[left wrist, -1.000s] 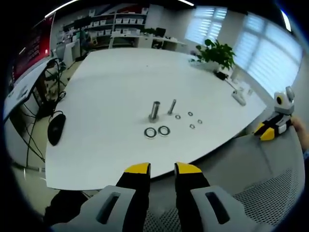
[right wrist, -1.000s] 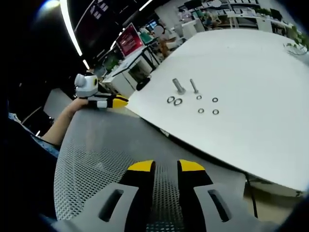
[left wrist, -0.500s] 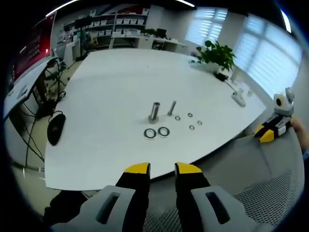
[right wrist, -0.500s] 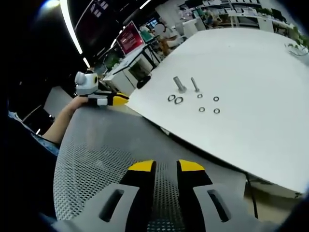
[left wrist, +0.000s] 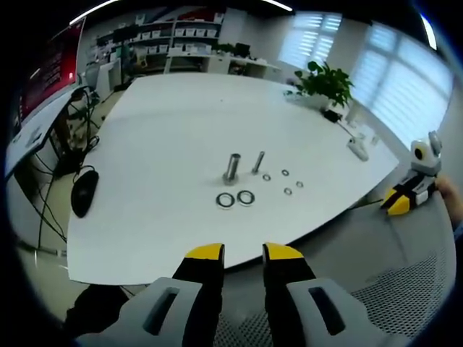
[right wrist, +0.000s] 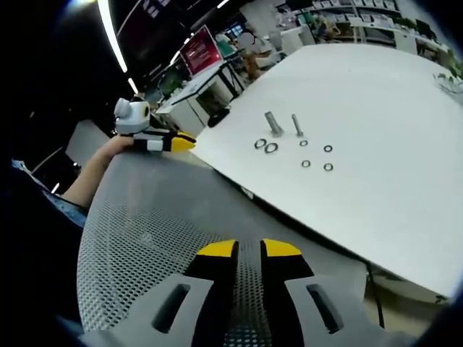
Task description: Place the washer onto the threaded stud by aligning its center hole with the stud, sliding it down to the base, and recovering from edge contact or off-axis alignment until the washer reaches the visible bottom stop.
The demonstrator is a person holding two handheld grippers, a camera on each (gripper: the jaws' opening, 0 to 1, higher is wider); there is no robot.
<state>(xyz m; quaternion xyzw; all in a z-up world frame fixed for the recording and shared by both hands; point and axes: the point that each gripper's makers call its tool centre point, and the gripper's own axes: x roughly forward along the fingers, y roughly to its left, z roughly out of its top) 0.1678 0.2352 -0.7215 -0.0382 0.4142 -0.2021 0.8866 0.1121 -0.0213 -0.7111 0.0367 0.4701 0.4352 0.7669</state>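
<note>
Right claw [right wrist: 247, 249] jaws slightly closer; nothing on table moved

On the white table [left wrist: 159, 130] two upright threaded studs are counted: one thick stud [left wrist: 232, 168] and one thin stud [left wrist: 257, 161]. Six washers are seen lying flat. Two are large washers [left wrist: 236, 199], set side by side before the thick stud. Four are small washers [left wrist: 283, 181], spread near the thin stud. The same count is given in the right gripper view: two studs [right wrist: 275, 123] and six washers [right wrist: 316, 165]. One black computer mouse [left wrist: 82, 194] and one potted plant [left wrist: 325, 81] are also counted.
</note>
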